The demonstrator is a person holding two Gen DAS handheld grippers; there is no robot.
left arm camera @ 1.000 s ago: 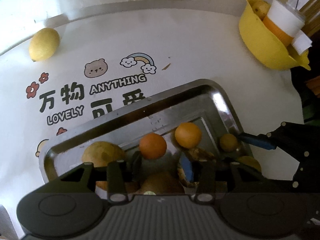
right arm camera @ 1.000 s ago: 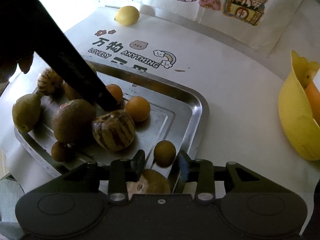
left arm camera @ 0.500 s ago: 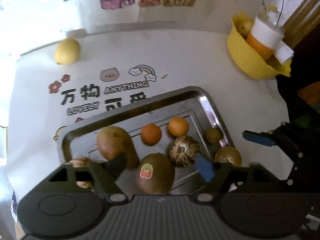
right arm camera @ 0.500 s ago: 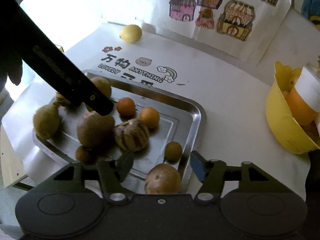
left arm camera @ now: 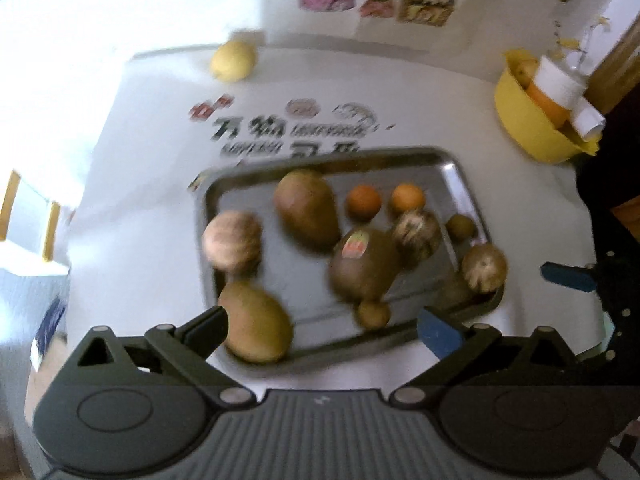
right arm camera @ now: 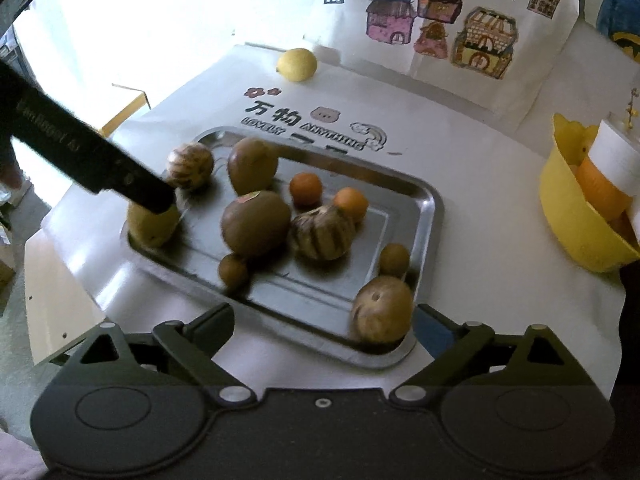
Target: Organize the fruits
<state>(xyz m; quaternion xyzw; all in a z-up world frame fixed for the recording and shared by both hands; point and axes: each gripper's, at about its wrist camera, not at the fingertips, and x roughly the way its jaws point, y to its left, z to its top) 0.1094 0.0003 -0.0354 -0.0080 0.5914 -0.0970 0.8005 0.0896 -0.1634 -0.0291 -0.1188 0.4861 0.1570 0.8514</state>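
Both grippers have lifted back from the tray, leaving their fruit behind.
Left gripper [left arm camera: 322, 322] and right gripper [right arm camera: 324, 320]: jaws opening, nothing between them. Fruits lie in the steel tray [right arm camera: 434, 208]; one lemon [right arm camera: 297, 65] remains loose on the worktop.

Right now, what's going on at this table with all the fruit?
A person holding a gripper in each hand is sorting fruit onto a metal tray. Both the left gripper and the right gripper hover above the tray's near edge, jaws opening, gripping nothing. The tray holds kiwis, two small oranges and striped melons. One lemon sits alone at the table's far side, and a yellow bowl stands off to the right.
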